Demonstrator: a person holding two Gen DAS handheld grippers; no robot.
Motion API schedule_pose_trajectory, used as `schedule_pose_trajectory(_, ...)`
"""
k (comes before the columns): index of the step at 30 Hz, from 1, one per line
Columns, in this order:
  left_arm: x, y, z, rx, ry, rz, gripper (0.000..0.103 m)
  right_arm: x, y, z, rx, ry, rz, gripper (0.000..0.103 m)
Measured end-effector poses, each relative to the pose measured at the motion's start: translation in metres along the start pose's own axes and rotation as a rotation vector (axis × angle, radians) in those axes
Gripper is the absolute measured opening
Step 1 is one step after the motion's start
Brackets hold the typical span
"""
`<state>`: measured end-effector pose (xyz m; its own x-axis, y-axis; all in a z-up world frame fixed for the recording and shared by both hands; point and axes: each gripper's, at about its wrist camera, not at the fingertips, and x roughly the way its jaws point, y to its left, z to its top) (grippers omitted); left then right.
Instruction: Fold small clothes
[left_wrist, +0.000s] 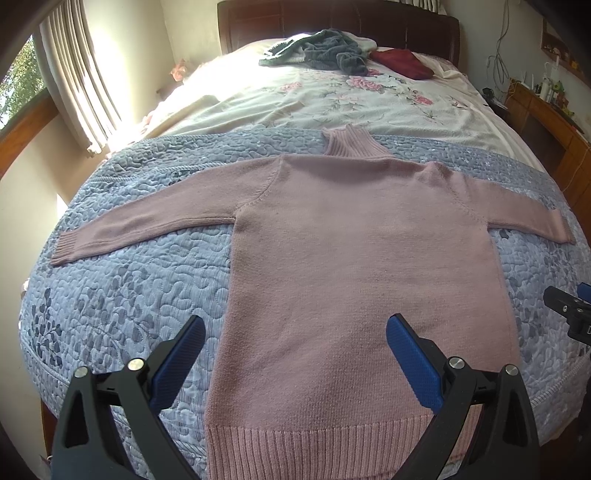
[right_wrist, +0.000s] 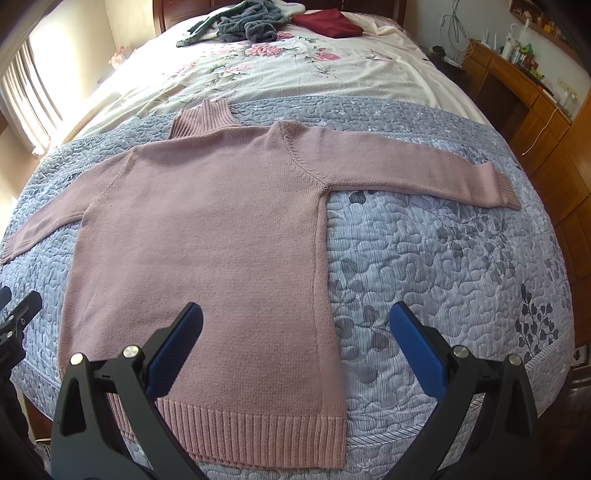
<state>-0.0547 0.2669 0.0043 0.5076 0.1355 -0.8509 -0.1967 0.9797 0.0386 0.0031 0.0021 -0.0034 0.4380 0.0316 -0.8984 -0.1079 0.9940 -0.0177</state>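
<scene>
A pink knitted turtleneck sweater (left_wrist: 354, 258) (right_wrist: 207, 236) lies flat on a blue-grey quilt (left_wrist: 122, 295) (right_wrist: 443, 266), both sleeves spread out sideways and the ribbed hem toward me. My left gripper (left_wrist: 295, 328) hovers open above the hem's left half, holding nothing. My right gripper (right_wrist: 295, 317) is open over the sweater's lower right edge, also holding nothing. The right gripper's black body (left_wrist: 569, 314) shows at the right border of the left wrist view. The left gripper's body (right_wrist: 16, 317) shows at the left border of the right wrist view.
Beyond the quilt lies a floral bedspread (left_wrist: 332, 99) with a grey crumpled garment (left_wrist: 328, 48) and a dark red folded cloth (left_wrist: 402, 62) near the dark headboard (left_wrist: 332, 18). A wooden desk (right_wrist: 528, 96) stands to the right, a curtained window (left_wrist: 74, 74) to the left.
</scene>
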Motion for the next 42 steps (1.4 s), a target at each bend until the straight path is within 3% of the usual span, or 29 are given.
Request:
schedule_pose_trajectory(15, 0.000, 0.002, -0.002, -0.009, -0.001, -0.003, 0.099, 0.000, -0.001, 0.000, 0.001, 0.002, 0.002, 0.100)
schedule_pose_trajectory(23, 0.018, 0.009, -0.009, -0.040, 0.008, -0.129, 0.099, 0.012, -0.020, 0.002, 0.012, -0.008, 0.027, 0.100)
schedule_pose_trajectory(27, 0.038, 0.004, -0.001, -0.067, 0.050, -0.124, 0.099, 0.036, -0.080, 0.022, 0.089, 0.033, 0.013, 0.100)
schedule_pose_trajectory(31, 0.058, -0.016, 0.026, -0.076, 0.071, -0.155, 0.099, 0.056, -0.174, 0.051, 0.221, 0.044, -0.011, 0.100)
schedule_pose_trajectory(37, 0.090, -0.079, 0.080, -0.017, 0.051, -0.183, 0.099, 0.093, -0.318, 0.096, 0.400, 0.058, -0.096, 0.100)
schedule_pose_trajectory(42, 0.109, -0.129, 0.115, 0.021, 0.024, -0.214, 0.099, 0.133, -0.413, 0.110, 0.573, 0.128, -0.083, 0.100)
